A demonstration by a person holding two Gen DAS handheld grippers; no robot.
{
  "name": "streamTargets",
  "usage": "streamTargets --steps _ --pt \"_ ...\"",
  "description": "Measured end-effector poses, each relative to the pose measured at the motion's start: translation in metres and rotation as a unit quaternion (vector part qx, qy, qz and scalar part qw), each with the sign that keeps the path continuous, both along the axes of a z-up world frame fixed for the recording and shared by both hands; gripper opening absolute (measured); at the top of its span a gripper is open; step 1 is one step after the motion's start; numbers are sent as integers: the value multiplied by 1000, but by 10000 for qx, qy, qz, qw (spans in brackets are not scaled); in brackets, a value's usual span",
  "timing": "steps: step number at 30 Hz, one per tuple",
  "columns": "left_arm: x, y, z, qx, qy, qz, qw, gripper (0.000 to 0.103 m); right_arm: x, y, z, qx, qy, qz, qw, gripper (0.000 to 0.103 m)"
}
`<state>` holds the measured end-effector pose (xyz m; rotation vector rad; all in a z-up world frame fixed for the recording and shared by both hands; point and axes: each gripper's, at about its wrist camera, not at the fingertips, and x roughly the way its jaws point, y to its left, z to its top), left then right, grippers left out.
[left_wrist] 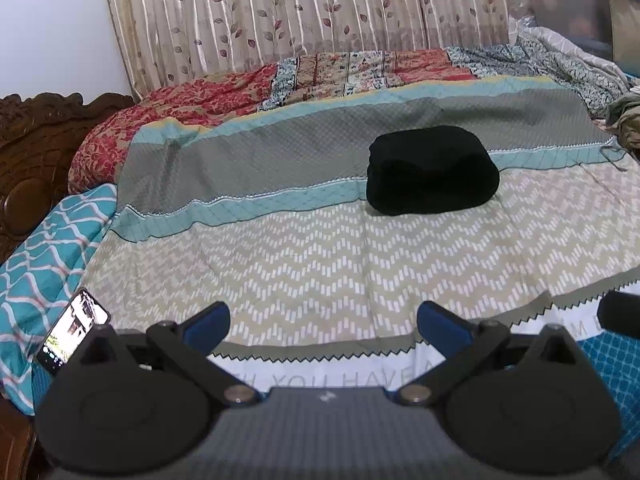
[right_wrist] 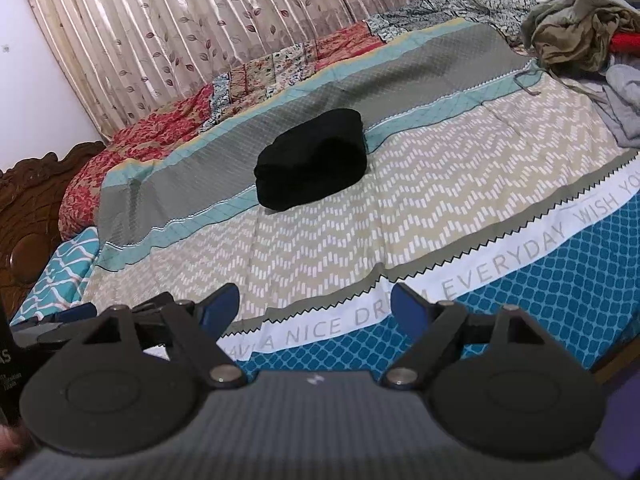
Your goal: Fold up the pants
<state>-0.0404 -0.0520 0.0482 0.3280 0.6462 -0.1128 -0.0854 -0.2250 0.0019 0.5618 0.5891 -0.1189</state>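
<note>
Black pants sit as a compact folded bundle mid-bed, straddling the teal stripe of the bedspread where grey panel meets zigzag panel; layers stacked, edges rounded, no leg trailing loose that I can see; fold looks finished or near it.

Left gripper: blue pads spread wide, nothing between them; hovers over the near edge of the spread, well apart from the bundle. Right gripper: same, jaws apart and empty, over the printed border text; bundle well ahead and slightly left in its view.

Judgement: step in hand is retreat/check, not another grab. To do it well:
- keep both claws clear and high; dragging a pad across the spread would ripple it and tip the stack;
- if a tidy-up is wanted, press flat from the top, both sides at once; a pinch at one corner would peel the top layer open;
- dark fabric hides the layer edges in both views; can't tell which side is the folded edge, so don't lift blind.

Phone lies lit at the left bed edge, just beside the left gripper body; mind it on the way back. Loose clothes pile at far right, apart from the bundle; leave it alone.
</note>
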Motion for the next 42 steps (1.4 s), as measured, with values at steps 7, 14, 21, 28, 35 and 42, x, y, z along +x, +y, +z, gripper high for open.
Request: streamTargets --steps 7,14,21,28,35,42 --pt "5 2 -13 78 208 20 9998 103 3 -1 -6 73 98 3 9999 85" --pt "9 0 -24 159 417 -9 9990 103 5 -5 -12 147 172 -24 9997 85" --pt "13 0 -32 180 639 19 9978 103 5 -10 -16 223 223 -84 9995 85" --pt "16 -1 -42 212 914 35 9956 103 7 -12 -22 301 310 -87 9990 85" --pt "17 -2 -50 257 1057 23 9941 103 9 -14 -27 363 395 -96 9985 85" --pt "19 -2 -53 319 1105 38 9934 103 11 -15 -30 405 466 -99 9980 85"
